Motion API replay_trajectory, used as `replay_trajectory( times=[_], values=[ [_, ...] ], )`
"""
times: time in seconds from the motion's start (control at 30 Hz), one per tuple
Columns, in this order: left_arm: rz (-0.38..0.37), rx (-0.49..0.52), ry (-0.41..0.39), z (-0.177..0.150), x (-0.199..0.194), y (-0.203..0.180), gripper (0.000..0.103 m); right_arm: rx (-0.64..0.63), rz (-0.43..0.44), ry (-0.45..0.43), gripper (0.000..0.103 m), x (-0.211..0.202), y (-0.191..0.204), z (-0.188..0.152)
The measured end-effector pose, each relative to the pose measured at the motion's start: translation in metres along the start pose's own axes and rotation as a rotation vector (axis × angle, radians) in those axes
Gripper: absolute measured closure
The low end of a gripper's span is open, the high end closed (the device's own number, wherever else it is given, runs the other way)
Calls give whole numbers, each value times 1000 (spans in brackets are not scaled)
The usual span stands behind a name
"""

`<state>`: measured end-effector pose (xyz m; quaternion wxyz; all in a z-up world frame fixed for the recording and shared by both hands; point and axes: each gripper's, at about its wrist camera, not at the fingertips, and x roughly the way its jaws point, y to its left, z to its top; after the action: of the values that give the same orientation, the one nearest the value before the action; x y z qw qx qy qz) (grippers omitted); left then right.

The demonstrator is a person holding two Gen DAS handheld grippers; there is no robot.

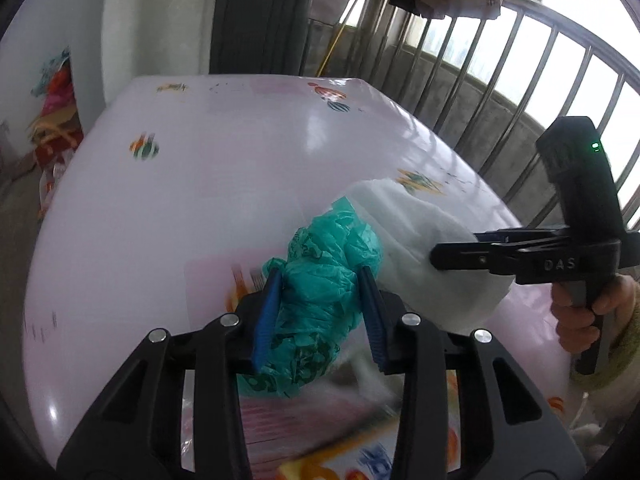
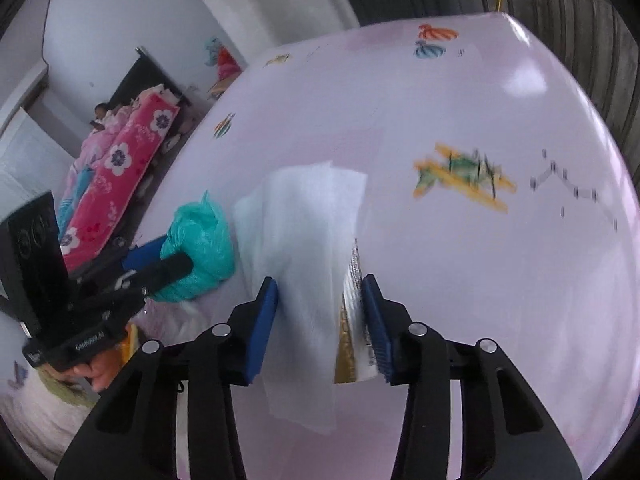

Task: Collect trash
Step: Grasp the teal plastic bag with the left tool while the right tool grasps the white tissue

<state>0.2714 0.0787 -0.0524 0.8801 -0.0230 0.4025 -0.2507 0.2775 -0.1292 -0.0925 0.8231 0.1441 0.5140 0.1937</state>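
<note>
Across both wrist views stretches a glossy pale pink surface (image 1: 224, 184) printed with small coloured motifs. At the upper left of the right wrist view, a bed with a pink flowered quilt (image 2: 128, 152) stands against a white wall; at the upper right of the left wrist view, a metal railing (image 1: 500, 92) runs beside the surface, with a dark cabinet (image 1: 260, 20) at top centre.

Lower centre in the left wrist view, the left gripper (image 1: 320, 316) has its fingers partly closed around a crumpled teal plastic bag (image 1: 320, 280), both blue pads pressing its sides. Just right of the bag lies a white tissue (image 2: 304, 232), touching it. The right gripper (image 2: 320, 320) stands half open around the tissue and a foil-edged wrapper (image 2: 352, 320); its left pad touches the tissue, while the right pad's contact is unclear.
</note>
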Motion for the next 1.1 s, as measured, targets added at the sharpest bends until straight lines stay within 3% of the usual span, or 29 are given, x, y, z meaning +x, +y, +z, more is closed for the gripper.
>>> replay_trajectory(
  times=[0.27,0.53,0.67,0.73,0.87,1.07,1.1],
  values=[
    [-71,-145,-26,-53,-34,-25,67,39,36,44,62,-25,16,-66],
    [-93,-192,-12,-90,-58,-51,66,114,6,29,63,-58,11,-113],
    [-62,-189,-16,-91,-67,-53,63,152,-8,-10,62,-66,5,-115],
    [-60,-182,-5,-89,-67,-52,61,163,-6,-23,55,-68,2,-110],
    [-53,-169,32,-83,-60,-54,56,180,-11,-61,49,-74,-4,-99],
    [-27,-151,102,-78,-44,-58,56,178,-38,-86,50,-70,-4,-90],
    [-34,-162,108,-79,-42,-56,56,166,-43,-86,57,-68,-2,-89]
  ],
)
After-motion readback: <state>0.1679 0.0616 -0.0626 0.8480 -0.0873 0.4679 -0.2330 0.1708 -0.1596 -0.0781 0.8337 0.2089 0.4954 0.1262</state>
